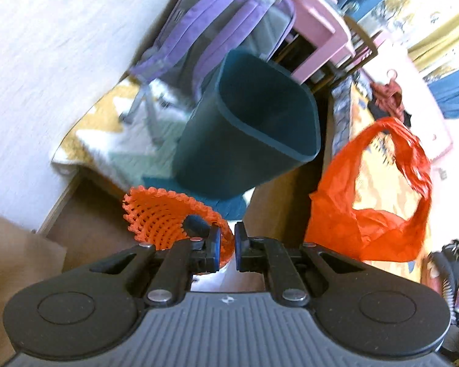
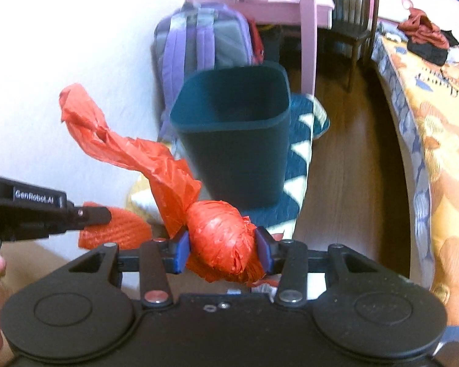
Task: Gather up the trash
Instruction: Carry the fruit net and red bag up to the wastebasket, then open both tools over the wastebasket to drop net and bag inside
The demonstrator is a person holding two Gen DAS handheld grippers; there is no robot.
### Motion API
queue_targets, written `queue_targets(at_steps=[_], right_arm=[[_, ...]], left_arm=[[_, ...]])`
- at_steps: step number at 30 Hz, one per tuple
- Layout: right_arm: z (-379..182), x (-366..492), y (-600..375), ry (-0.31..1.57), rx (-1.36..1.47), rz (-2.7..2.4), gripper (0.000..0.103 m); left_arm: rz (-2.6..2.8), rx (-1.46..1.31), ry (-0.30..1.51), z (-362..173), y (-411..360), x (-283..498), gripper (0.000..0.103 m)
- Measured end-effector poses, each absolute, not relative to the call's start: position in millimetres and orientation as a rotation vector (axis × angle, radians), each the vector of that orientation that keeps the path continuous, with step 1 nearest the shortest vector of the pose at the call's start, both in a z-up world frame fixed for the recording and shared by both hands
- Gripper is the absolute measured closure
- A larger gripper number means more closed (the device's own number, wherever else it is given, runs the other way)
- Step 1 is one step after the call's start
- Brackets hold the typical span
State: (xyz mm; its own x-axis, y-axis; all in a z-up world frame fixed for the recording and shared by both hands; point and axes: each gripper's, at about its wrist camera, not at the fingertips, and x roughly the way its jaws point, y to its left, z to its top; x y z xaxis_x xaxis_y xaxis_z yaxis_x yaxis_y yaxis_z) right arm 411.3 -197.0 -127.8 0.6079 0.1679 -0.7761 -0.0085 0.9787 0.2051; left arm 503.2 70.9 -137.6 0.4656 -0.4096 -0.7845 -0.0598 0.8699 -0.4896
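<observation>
From the left wrist, your left hand-held gripper [image 1: 228, 244] pinched the orange net [image 1: 159, 217], short of the bin [image 1: 251, 128].

From the right wrist, your right hand-held gripper [image 2: 225, 249] clamped the red bag [image 2: 220, 238]. Carrying step; next, probably both over the bin's mouth, then release.

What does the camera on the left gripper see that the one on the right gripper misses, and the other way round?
Only the left view shows the left gripper from behind, pinching the orange mesh. Only the right view shows the right gripper clamped on the balled part of the red plastic bag, and the wooden chair. Both show the dark bin, purple backpack, mesh and bag.
</observation>
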Motion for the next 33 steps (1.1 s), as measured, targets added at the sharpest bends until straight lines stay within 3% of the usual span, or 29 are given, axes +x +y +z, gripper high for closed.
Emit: queue_targets(at_steps=[15, 24, 33], right_arm=[[-109.8, 575.9, -254.3, 0.875, 0.218, 0.161, 0.059], [-143.7, 662.5, -260.2, 0.951, 0.11, 0.202, 0.059], [-183.6, 693.3, -242.6, 1.007, -0.083, 0.3, 0.059]], left_arm=[[-0.154, -0.555, 1.033, -103.0, -2.6, 655.2, 0.095], [-0.083, -0.529, 1.116, -144.1, -32.3, 718.2, 0.094], [-0.001, -0.428, 1.246, -200.7, -51.2, 745.6, 0.094]])
